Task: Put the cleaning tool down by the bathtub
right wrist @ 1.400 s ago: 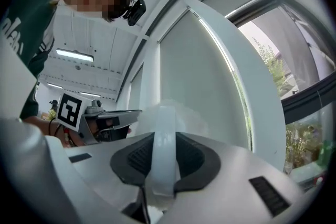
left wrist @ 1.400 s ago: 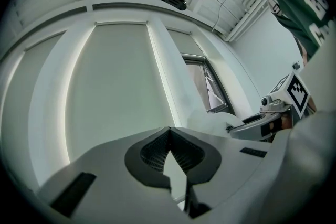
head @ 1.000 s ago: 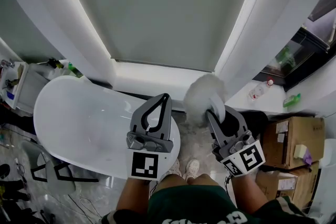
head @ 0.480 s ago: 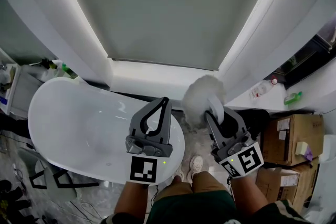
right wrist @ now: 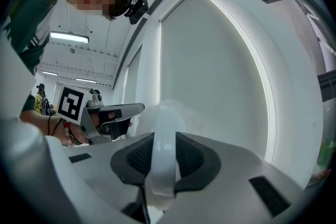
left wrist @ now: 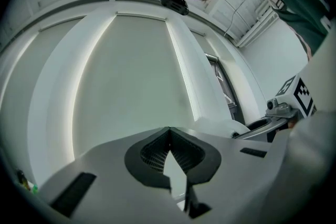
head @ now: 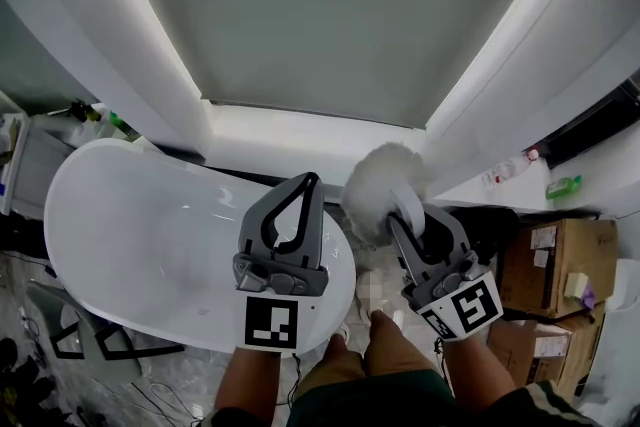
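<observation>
The cleaning tool is a fluffy white duster (head: 383,183) on a white handle (right wrist: 164,147). My right gripper (head: 408,212) is shut on that handle, its pads (right wrist: 191,157) pressing both sides, and the fluffy head sticks out ahead of the jaws just past the tub's right end. The white oval bathtub (head: 140,235) lies below and to the left under the window. My left gripper (head: 307,179) hangs over the tub's right end, shut with nothing in it; its tips meet (left wrist: 169,132) in the left gripper view.
A large blinded window (head: 320,15) with white reveals fills the wall ahead. Cardboard boxes (head: 555,265) stand at the right, below a ledge with a bottle (head: 503,177) and a green item (head: 563,185). Clutter (head: 20,165) sits left of the tub. The person's legs (head: 385,345) stand by the tub.
Both grippers have sunk a little and moved forward over the tub's right end, the duster still held. The tub and window now sit closer in the head view.
</observation>
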Tool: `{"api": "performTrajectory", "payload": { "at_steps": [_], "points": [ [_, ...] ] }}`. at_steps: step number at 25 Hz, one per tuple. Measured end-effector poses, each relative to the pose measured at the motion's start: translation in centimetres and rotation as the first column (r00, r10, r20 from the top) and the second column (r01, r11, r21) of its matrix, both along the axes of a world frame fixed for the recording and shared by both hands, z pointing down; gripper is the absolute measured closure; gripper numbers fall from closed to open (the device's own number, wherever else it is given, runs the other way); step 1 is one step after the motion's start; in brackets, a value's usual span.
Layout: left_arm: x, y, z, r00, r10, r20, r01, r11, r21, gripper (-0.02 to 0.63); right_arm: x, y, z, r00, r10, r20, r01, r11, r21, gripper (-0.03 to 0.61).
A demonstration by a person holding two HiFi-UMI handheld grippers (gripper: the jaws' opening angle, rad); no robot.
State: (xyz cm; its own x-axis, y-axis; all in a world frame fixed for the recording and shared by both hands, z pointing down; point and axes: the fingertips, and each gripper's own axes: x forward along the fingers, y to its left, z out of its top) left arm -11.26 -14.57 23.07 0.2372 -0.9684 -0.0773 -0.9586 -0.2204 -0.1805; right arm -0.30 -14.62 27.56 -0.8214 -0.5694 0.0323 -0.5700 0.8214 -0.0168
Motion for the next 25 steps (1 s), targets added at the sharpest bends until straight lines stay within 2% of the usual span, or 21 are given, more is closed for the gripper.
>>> {"api": "performTrajectory", "payload": {
  "at_steps": [17,25],
  "points": [
    [-1.3,-6.2,6.2,0.997,-0.081,-0.020,0.081,0.997,0.001,0.607,-1.9,-7.7,8.3,0.996,-0.078,-0.045,0.075,0.996,-0.054,0.483],
    [-1.2,-8.6,9.3,0.994,-0.111,0.021,0.111,0.994,-0.023,0.607,-3.1,-10.6,12.0,0.986,-0.138,-0.091,0.133,0.989,-0.063,0.483]
  ]
}}
